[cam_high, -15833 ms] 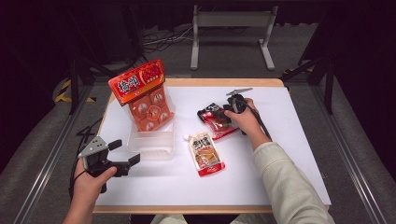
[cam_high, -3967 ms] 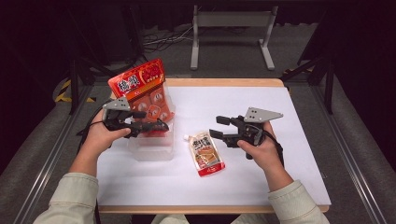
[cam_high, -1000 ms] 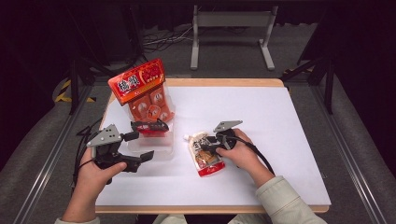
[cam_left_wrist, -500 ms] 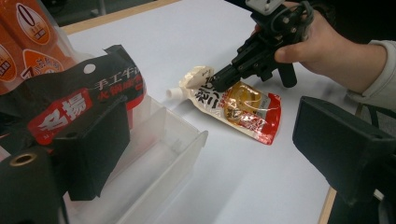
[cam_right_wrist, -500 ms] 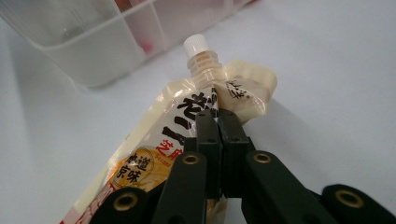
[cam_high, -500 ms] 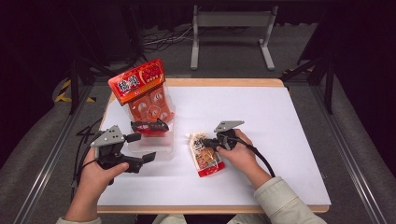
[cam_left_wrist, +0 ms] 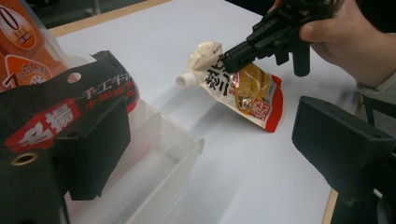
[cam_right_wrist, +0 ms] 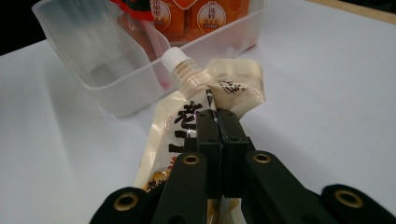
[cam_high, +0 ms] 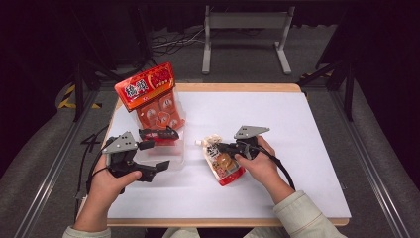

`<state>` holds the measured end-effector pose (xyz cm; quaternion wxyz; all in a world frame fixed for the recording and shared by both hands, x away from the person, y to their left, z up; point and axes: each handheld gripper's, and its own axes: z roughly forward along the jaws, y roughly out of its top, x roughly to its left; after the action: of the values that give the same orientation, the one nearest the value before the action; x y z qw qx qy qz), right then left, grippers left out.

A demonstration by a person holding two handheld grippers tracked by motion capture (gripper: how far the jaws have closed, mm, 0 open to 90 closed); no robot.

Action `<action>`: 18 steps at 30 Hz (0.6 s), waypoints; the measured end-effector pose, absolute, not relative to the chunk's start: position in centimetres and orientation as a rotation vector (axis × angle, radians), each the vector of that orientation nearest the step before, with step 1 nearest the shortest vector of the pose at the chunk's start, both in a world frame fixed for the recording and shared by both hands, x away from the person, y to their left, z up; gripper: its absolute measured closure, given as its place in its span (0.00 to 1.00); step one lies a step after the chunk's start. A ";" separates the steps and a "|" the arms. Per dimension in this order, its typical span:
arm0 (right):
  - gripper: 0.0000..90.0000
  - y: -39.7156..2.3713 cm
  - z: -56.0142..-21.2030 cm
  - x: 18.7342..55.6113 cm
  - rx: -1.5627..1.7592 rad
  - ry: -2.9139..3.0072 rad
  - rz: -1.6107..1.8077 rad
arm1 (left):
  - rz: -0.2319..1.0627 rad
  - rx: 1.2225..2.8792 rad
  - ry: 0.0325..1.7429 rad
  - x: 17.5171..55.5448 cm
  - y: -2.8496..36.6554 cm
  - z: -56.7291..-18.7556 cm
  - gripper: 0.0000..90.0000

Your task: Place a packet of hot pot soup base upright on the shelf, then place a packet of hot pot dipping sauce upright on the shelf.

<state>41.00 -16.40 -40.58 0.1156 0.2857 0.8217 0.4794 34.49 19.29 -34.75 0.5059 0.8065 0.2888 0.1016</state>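
Now right tongs [cam_right_wrist: 215, 122] pinch the pouch [cam_high: 224, 161] near its spout, lifting it toward the bin [cam_right_wrist: 140, 79]; left tongs [cam_high: 153, 154], spread, wait beside it.

Bright white table [cam_high: 297, 129], dark surroundings, soft shadows

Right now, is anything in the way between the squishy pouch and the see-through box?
Nothing visible: the pouch, pinched by the right gripper, has bare table between it and the box. The left gripper hovers open at the box's near side.
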 end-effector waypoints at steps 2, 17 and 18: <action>1.00 -16.7 -40.1 40.6 0.830 2.387 1.422 | 0.246 1.944 0.693 34.7 19.1 -34.8 0.14; 1.00 -17.6 -37.2 38.1 0.718 2.296 1.558 | 0.217 1.913 0.674 35.4 17.2 -35.3 0.11; 1.00 -17.5 -37.0 38.0 0.707 2.291 1.569 | 0.210 1.915 0.671 35.4 16.9 -35.4 0.10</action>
<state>37.97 -17.53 -36.98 0.1375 0.2442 0.7920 0.5424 35.38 16.94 -35.41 0.5236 0.7998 0.2802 0.0876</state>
